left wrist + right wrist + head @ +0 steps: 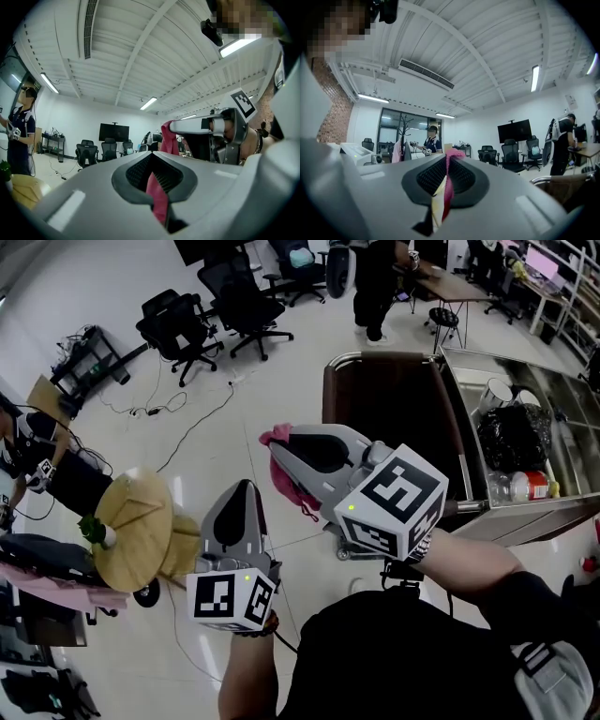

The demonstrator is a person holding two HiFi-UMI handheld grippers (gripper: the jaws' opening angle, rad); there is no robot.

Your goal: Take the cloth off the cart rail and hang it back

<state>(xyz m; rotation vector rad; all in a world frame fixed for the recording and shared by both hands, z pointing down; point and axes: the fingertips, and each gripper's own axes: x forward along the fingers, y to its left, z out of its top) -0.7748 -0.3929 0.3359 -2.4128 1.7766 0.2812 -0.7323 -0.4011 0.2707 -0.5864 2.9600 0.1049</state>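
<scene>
Both the left gripper [246,491] and the right gripper [284,448] pinch the pink cloth [298,495], which may drop on the floor [281,362] if either lets go before the cart rail [380,356].

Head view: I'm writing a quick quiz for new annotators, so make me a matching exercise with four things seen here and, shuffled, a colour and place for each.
Things:
1. cloth
2. plastic bag
3. office chairs
4. bottle

Descriptions:
A. black, standing on the floor
B. pink, clamped by the left gripper and the right gripper
C. clear and red, lying in the cart tray
D. black, bunched in the cart tray

Pairs: 1-B; 2-D; 3-A; 4-C
</scene>
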